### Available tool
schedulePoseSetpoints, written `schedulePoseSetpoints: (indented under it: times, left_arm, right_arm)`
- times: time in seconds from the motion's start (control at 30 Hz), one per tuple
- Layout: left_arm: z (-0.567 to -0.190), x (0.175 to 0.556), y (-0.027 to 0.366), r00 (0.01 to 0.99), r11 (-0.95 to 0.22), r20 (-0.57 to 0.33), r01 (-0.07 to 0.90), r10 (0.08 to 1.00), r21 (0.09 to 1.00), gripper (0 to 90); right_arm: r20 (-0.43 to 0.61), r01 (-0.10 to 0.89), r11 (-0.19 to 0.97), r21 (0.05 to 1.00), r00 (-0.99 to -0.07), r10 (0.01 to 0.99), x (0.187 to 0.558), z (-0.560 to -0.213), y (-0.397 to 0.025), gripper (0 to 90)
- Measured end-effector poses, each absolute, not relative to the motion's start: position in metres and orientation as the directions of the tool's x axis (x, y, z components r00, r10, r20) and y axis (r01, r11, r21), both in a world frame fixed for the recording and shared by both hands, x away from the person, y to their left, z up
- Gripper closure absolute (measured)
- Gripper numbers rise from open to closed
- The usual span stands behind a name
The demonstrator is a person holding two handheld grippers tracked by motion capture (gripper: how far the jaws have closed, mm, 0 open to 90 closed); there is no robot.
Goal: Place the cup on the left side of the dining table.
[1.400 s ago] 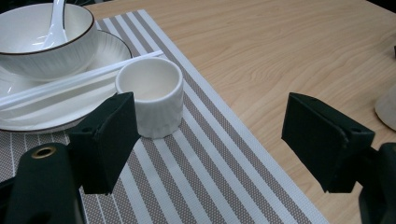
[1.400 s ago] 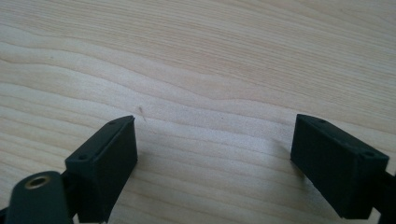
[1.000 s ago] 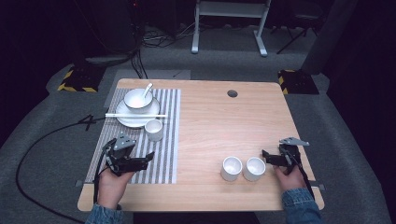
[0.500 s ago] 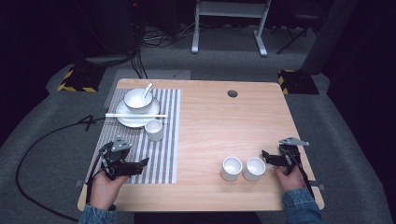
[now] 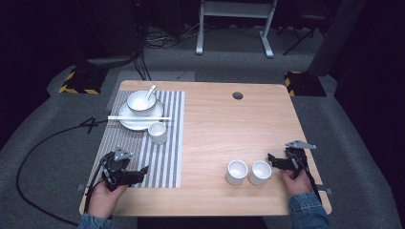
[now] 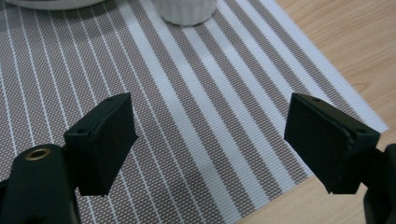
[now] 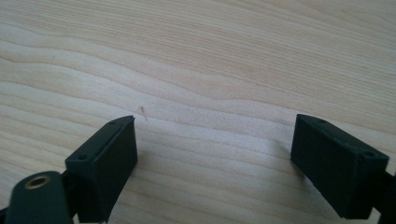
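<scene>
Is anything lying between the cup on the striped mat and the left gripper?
No. In the high view, only bare striped mat separates the cup from the left gripper; the left gripper view shows the same.

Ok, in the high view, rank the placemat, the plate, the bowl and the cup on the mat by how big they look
Largest to smallest:
1. Placemat
2. Plate
3. Bowl
4. Cup
The bowl sits farther from the camera than the cup, yet looks wider, so that order holds.
</scene>
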State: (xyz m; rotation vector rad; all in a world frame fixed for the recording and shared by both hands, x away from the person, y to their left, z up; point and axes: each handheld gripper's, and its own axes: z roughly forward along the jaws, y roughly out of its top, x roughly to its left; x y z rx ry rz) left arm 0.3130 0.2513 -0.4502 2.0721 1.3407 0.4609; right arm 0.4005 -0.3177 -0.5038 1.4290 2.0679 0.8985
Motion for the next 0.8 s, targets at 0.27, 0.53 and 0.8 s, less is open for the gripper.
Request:
schedulePoseSetpoints:
  times: [0.27, 0.53, 0.8]
  left_arm:
    - [-0.472, 0.308, 0.262, 0.422, -0.301, -0.025, 0.686, 0.906, 0.662, 17.0]
    - [-0.484, 0.298, 0.270, 0.433, -0.339, 0.020, 0.675, 0.901, 0.655, 17.0]
    - [-0.493, 0.284, 0.278, 0.430, -0.342, 0.038, 0.658, 0.902, 0.671, 16.9]
  right_arm:
    - [-0.012, 0.631, 0.244, 0.737, -0.349, 0.937, 0.401, -0.504, -0.318, 14.5]
    - [-0.012, 0.631, 0.244, 0.736, -0.349, 0.937, 0.401, -0.504, -0.318, 14.6]
    - [-0.012, 0.631, 0.244, 0.736, -0.349, 0.937, 0.400, -0.504, -0.318, 14.6]
